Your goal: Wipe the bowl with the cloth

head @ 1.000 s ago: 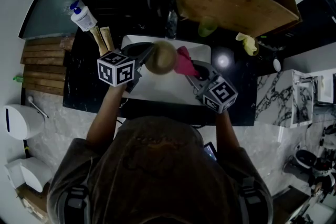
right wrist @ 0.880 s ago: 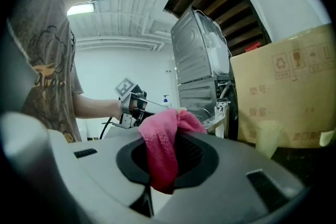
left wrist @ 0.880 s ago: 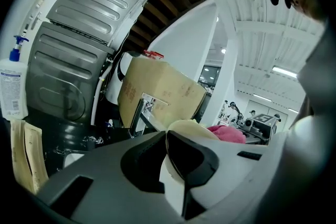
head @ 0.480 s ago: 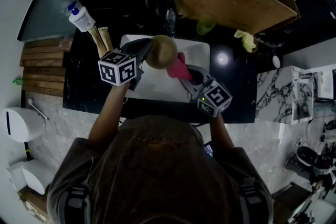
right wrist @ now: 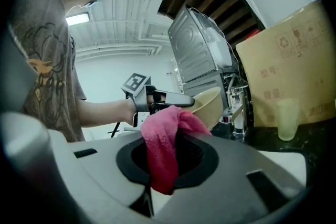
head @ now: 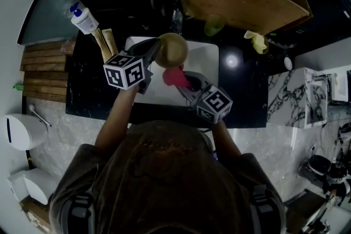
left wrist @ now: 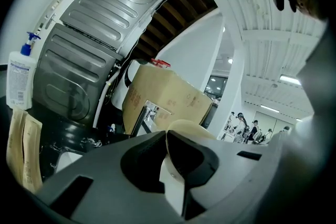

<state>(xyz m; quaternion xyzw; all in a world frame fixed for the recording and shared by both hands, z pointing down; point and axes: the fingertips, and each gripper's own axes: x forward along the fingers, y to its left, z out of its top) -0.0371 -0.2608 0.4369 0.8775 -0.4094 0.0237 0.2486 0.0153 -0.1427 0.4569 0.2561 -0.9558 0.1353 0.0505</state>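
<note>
The right gripper was over the near half of the sink, its jaws clamped on a pink cloth; in the right gripper view the cloth hung bunched between the jaws and drooped over them. The left gripper reached in from the sink's left edge, jaws pinched on the rim of a tan bowl; in the left gripper view the rim ran as a pale strip between the jaws, and the bowl rose just behind them. The bowl was held above the far half of the sink, tilted on its side; the cloth lay just on its near side, and contact could not be told. Past the sink's far edge stood a pale green cup, with a cardboard box behind it; to the far left of the sink stood a white bottle with a blue pump.
</note>
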